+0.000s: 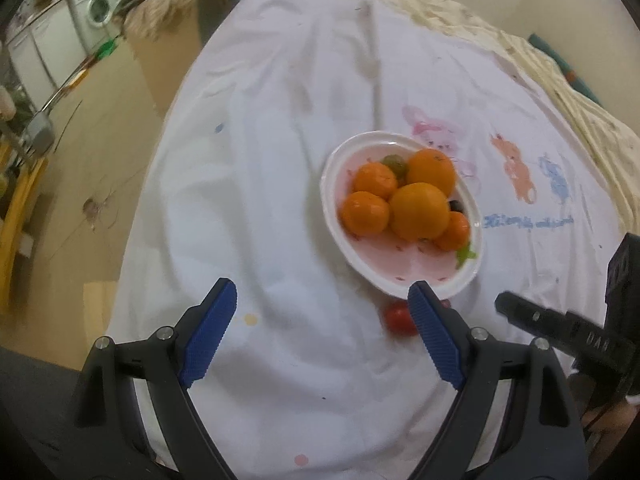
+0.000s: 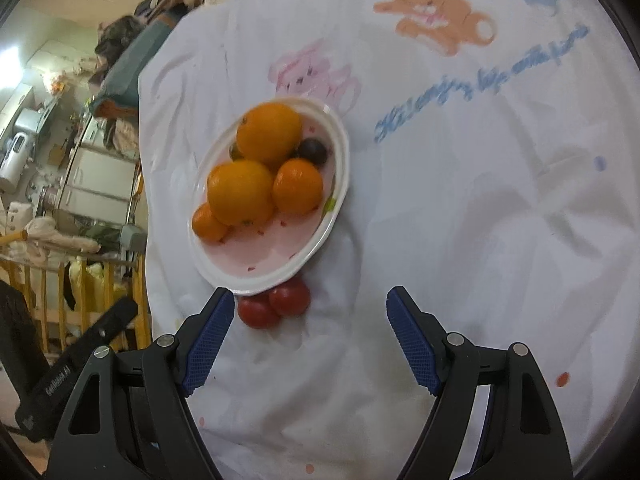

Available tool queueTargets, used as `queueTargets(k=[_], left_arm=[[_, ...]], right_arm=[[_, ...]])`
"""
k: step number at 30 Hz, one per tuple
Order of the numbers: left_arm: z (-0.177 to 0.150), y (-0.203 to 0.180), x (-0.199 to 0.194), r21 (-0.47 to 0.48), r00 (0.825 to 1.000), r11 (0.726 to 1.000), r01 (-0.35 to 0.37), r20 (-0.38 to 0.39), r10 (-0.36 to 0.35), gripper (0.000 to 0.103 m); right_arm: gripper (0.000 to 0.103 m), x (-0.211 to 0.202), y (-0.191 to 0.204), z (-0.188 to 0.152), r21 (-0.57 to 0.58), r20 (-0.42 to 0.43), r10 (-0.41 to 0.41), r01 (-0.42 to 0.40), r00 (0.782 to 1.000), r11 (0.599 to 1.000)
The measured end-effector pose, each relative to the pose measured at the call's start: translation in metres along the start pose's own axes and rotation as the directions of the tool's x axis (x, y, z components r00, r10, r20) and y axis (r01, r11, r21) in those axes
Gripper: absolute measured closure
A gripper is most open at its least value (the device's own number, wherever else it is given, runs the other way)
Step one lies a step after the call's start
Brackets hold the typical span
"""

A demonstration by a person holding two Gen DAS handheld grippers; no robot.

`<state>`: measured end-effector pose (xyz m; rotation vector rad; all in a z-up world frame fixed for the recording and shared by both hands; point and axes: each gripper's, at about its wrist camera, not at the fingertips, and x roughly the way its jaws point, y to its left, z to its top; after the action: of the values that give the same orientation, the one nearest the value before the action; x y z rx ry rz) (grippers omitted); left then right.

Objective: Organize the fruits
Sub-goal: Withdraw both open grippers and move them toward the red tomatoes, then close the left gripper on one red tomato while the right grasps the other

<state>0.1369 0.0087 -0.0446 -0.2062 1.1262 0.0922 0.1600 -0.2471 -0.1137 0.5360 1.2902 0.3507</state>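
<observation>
A white oval bowl [image 1: 404,280] with a pink inside sits on a white cloth and holds several oranges [image 1: 419,211], a green fruit [image 1: 394,163] and a dark grape [image 1: 456,205]. It also shows in the right wrist view [image 2: 260,276], with oranges [image 2: 240,192] and the grape [image 2: 313,151]. Two red tomatoes [image 2: 276,304] lie on the cloth against the bowl's near rim; one shows in the left wrist view [image 1: 398,318]. My left gripper [image 1: 322,312] is open and empty, short of the bowl. My right gripper [image 2: 310,316] is open and empty, just behind the tomatoes.
The white cloth [image 1: 260,180] with cartoon animal prints [image 2: 440,16] covers a round table. The other gripper's black body shows at the right edge [image 1: 580,336] and the lower left [image 2: 76,368]. Floor, a washing machine [image 1: 98,8] and clutter lie left of the table.
</observation>
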Motion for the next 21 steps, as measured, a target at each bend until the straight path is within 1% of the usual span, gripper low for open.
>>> queueTargets(k=[1, 3, 5, 6, 8, 13, 15, 16, 19, 21], left_arm=[[0.001, 0.001, 0.002, -0.01, 1.0, 1.0, 0.003, -0.008, -0.003, 0.018], [0.002, 0.003, 0.004, -0.027, 0.999, 0.999, 0.022, -0.023, -0.022, 0.018], [0.002, 0.002, 0.004, -0.031, 0.999, 0.999, 0.034, -0.026, -0.034, 0.018], [0.002, 0.001, 0.004, -0.028, 0.999, 0.999, 0.034, -0.029, -0.035, 0.018], [0.002, 0.0, 0.005, -0.022, 0.998, 0.999, 0.04, -0.038, -0.041, 0.018], [0.002, -0.001, 0.007, -0.02, 0.997, 0.998, 0.051, -0.048, -0.052, 0.018], [0.002, -0.001, 0.007, -0.028, 0.997, 0.998, 0.052, -0.047, -0.054, 0.018], [0.002, 0.0, 0.007, -0.032, 0.997, 0.998, 0.055, -0.048, -0.057, 0.018], [0.002, 0.0, 0.009, -0.04, 0.997, 0.998, 0.058, -0.055, -0.06, 0.018], [0.002, -0.001, 0.011, -0.031, 0.997, 0.998, 0.054, -0.059, -0.056, 0.018]], right_arm=[[0.023, 0.004, 0.002, 0.0, -0.011, -0.012, -0.002, 0.002, 1.0, 1.0], [0.03, 0.017, 0.009, -0.002, -0.055, -0.042, -0.021, 0.018, 0.999, 0.998], [0.042, 0.029, 0.018, -0.004, -0.112, -0.063, -0.05, 0.042, 0.997, 0.993], [0.044, 0.034, 0.021, -0.004, -0.128, -0.069, -0.056, 0.047, 0.996, 0.991], [0.053, 0.042, 0.022, -0.004, -0.122, -0.086, -0.043, 0.033, 0.995, 0.992], [0.057, 0.057, 0.021, -0.001, -0.108, -0.123, 0.002, -0.015, 0.992, 0.994], [0.063, 0.057, 0.022, -0.002, -0.125, -0.119, 0.006, -0.021, 0.993, 0.992], [0.071, 0.056, 0.022, -0.002, -0.135, -0.12, -0.001, -0.015, 0.993, 0.991], [0.072, 0.055, 0.017, -0.002, -0.145, -0.116, 0.004, -0.021, 0.993, 0.989], [0.072, 0.052, 0.019, -0.004, -0.159, -0.106, -0.007, -0.01, 0.994, 0.987]])
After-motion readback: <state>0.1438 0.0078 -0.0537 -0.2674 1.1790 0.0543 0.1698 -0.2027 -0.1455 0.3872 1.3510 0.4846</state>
